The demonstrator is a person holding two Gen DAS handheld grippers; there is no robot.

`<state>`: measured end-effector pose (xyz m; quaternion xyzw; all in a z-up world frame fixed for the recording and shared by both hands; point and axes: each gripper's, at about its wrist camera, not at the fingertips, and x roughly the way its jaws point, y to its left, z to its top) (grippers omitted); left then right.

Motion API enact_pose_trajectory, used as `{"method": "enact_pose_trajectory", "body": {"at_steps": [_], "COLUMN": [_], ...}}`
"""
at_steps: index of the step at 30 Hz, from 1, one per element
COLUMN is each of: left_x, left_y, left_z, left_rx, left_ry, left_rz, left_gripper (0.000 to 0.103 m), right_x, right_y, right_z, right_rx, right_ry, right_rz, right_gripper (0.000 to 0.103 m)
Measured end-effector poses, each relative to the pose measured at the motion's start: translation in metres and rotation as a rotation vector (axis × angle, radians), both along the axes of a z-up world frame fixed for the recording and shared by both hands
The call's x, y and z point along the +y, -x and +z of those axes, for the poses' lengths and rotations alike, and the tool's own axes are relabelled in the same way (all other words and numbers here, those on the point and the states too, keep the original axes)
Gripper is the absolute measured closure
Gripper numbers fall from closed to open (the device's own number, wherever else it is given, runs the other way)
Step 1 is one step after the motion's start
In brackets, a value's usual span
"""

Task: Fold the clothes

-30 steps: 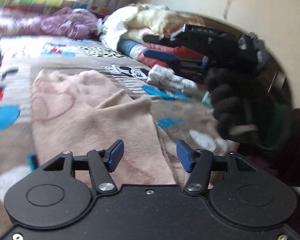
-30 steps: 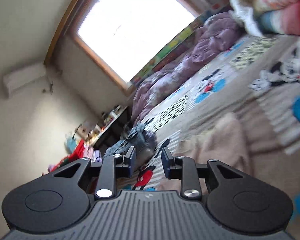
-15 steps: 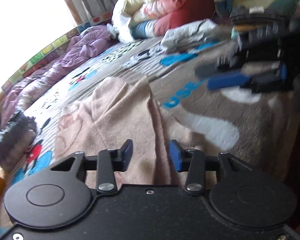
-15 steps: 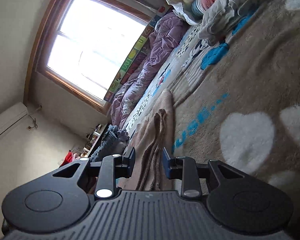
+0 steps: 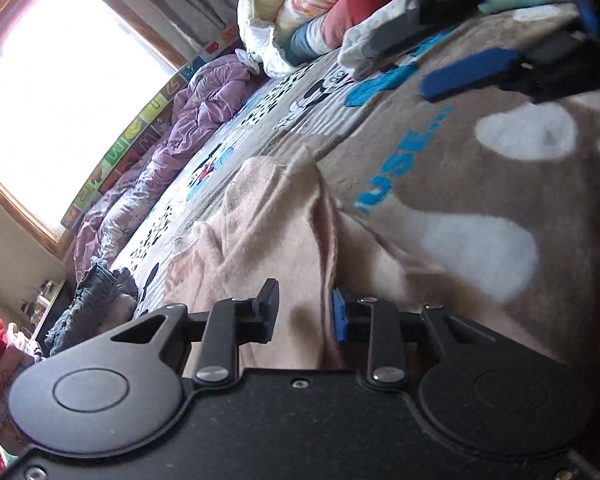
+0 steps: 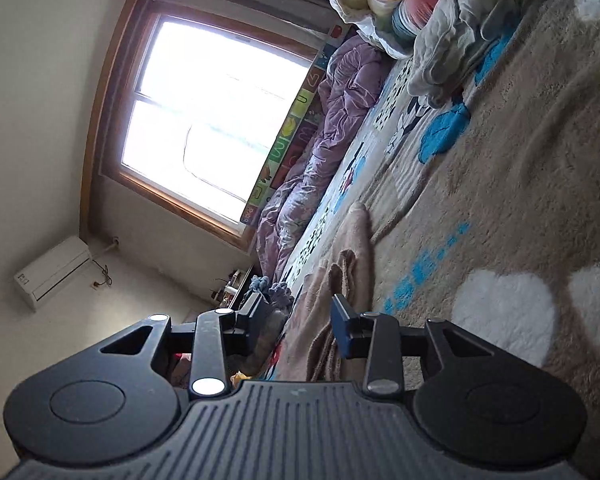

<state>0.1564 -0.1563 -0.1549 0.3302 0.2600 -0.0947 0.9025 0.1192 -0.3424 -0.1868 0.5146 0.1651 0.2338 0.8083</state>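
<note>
With my left tongs (image 5: 304, 312) parted just above the pink garment (image 5: 260, 232) and my right tongs (image 6: 300, 320) parted, empty, near its edge, I judge a grip on its rumpled edge comes next. It lies bunched on the tan blanket (image 5: 480, 184). One pink garment, one denim piece (image 5: 92, 300), two tongs.

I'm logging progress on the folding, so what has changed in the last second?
Both tools swung round and tilted toward the window. The left tool closed in on the pink garment, its jaws narrower but still open around the cloth. The right tool dropped toward the same garment, open. Nothing gripped; the garment lies unfolded as before.
</note>
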Motion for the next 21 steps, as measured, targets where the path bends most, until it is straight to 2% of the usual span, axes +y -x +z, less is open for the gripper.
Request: {"method": "enact_pose_trajectory", "body": {"at_steps": [2,5,6,9,13,15,18,21], "left_x": [0.005,0.012,0.019,0.052,0.102,0.128,0.152,0.176], "left_y": [-0.013,-0.032,-0.039,-0.057,-0.066,-0.069,-0.073,-0.076], "left_z": [0.006,0.015,0.019,0.032,0.039,0.039,0.036,0.032], "left_rx": [0.026,0.064,0.092,0.189,0.275,0.286,0.293,0.299], "left_ry": [0.036,0.089,0.139,0.359,0.675,0.813,0.920,1.022], "left_rz": [0.008,0.020,0.021,0.022,0.044,0.045,0.071,0.099], "left_gripper": [0.075,0.090,0.095,0.096,0.097,0.097,0.097,0.097], "right_x": [-0.002,0.000,0.004,0.018,0.057,0.082,0.123,0.156], "right_y": [-0.002,-0.004,-0.003,-0.001,0.007,0.012,0.019,0.022], "right_z": [-0.001,0.001,0.004,0.015,0.040,0.049,0.062,0.068], "right_rx": [0.003,-0.003,-0.013,-0.048,-0.157,-0.219,-0.301,-0.355], "right_ry": [-0.007,0.019,0.053,0.162,0.405,0.516,0.680,0.789], "right_rz": [-0.005,-0.002,0.004,0.024,0.094,0.132,0.181,0.224], "right_gripper": [0.063,0.063,0.063,0.063,0.062,0.063,0.063,0.063]}}
